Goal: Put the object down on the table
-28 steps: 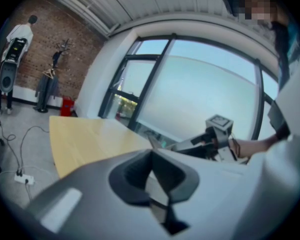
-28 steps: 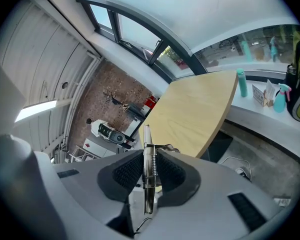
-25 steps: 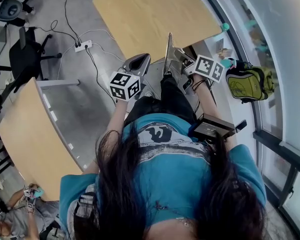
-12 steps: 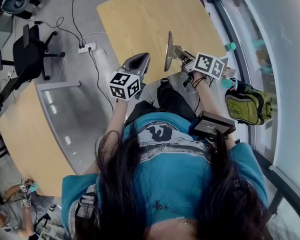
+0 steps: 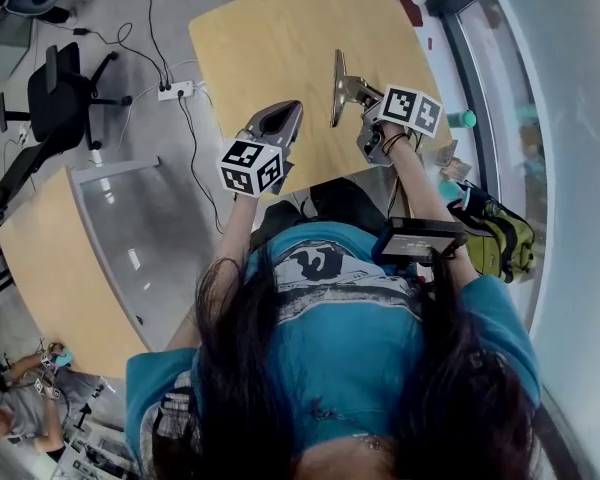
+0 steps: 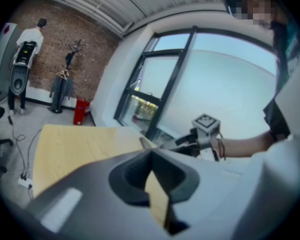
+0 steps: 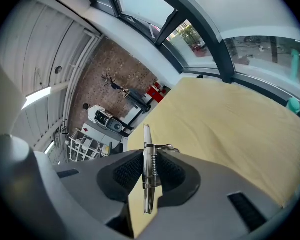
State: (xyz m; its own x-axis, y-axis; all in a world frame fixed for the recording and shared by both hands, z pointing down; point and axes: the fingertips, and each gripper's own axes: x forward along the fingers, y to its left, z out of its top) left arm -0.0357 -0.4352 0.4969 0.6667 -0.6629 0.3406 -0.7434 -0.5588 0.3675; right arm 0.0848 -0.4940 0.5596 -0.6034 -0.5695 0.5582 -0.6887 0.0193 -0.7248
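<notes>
1. The right tongs [image 7: 149,156] are clamped on a thin grey clipboard [image 7: 147,134]. One pad presses each face, right at its metal spring clip [image 7: 151,166].
2. The clipboard stands on edge and sticks forward past the tips of those tongs. It is carried out over the near part of the pale wooden tabletop [image 5: 280,38] and is not lying on it.
3. The left tongs [image 6: 151,153] are closed together, tips meeting, with nothing between them. They hover just left of the right pair, over the near edge of the same tabletop, and are apart from the clipboard.
4. Behind each pair sits its marker cube, with the person's forearms reaching back to a teal shirt [image 5: 340,328]. A black device [image 5: 420,238] rides on the right forearm.
5. Farther out on the left are a second wooden table [image 5: 40,258] and a black office chair [image 5: 50,98]. A white power strip [image 5: 175,90] with trailing cables lies on the grey floor [image 5: 150,238].
6. On the right, a green backpack [image 5: 500,238] rests by the tall window [image 5: 570,118].
</notes>
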